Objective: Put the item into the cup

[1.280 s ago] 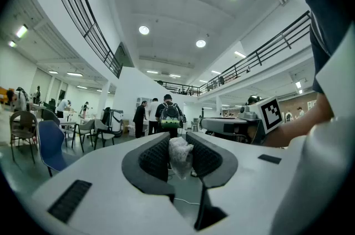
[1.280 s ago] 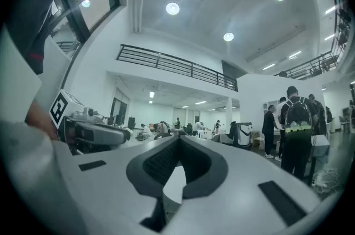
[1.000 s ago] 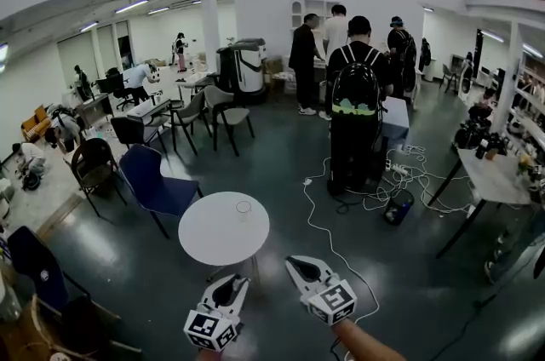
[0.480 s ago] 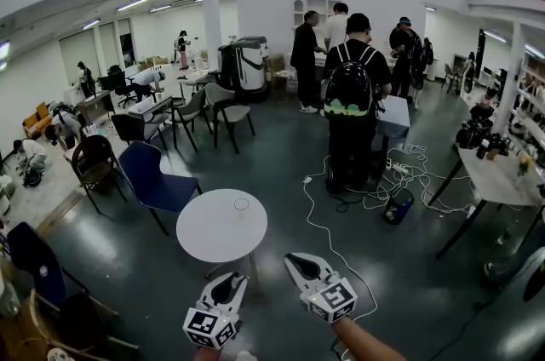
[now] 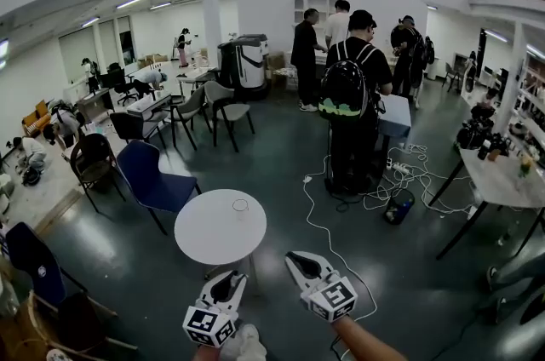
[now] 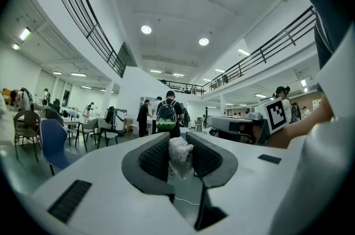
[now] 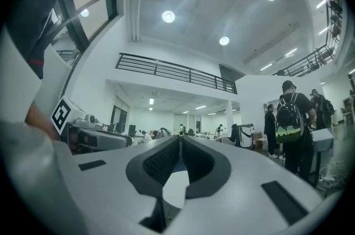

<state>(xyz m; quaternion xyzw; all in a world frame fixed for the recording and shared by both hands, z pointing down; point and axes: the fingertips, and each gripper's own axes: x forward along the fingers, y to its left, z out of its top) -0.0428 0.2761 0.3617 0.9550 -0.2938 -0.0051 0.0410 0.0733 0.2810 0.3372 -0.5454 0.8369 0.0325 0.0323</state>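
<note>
Fingers of the left gripper and right gripper point toward the round white bench, where the cup stands. Left gripper view: fingers clamp the crumpled whitish item, its long axis upright. Right gripper view: fingers are pressed together, empty.

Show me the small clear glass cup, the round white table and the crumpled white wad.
small clear glass cup (image 5: 241, 206), head view, its side wall.
round white table (image 5: 209, 233), head view, bare tabletop.
crumpled white wad (image 6: 180, 154), left gripper view, its middle.
</note>
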